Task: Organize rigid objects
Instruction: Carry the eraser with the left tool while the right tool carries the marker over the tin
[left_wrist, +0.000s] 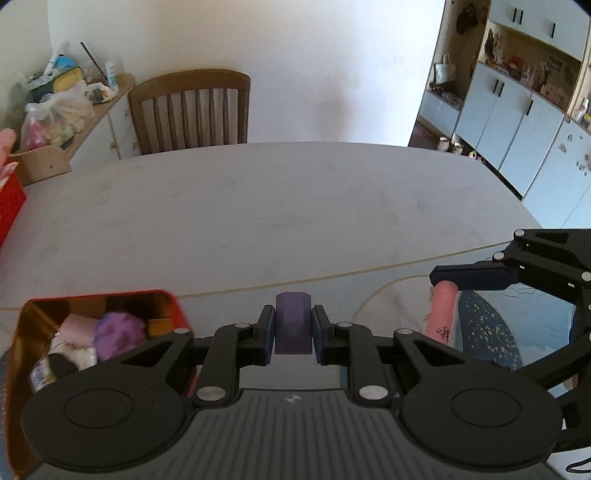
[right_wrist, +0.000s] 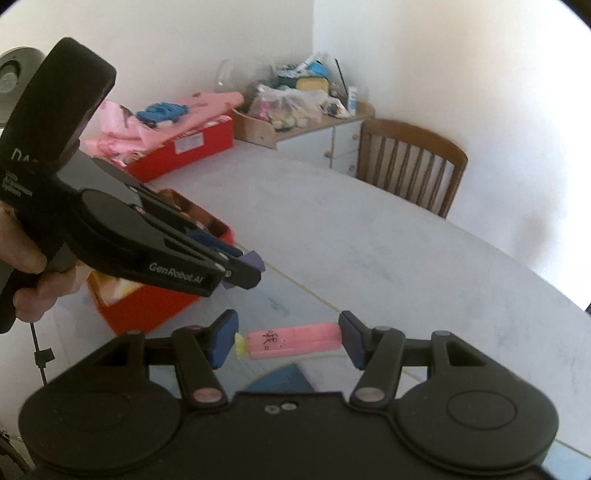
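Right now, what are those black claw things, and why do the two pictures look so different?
They are two grabbing tools, each held by a person, each carrying its own camera. One picture looks along the left hand-held gripper, which squeezes a purple block. The other looks along the right hand-held gripper. A pink eraser-like bar sits lengthwise between its fingers; I cannot tell whether both ends are pinched. Both are above a grey table. Beside the left one stands a red tin with small things inside.
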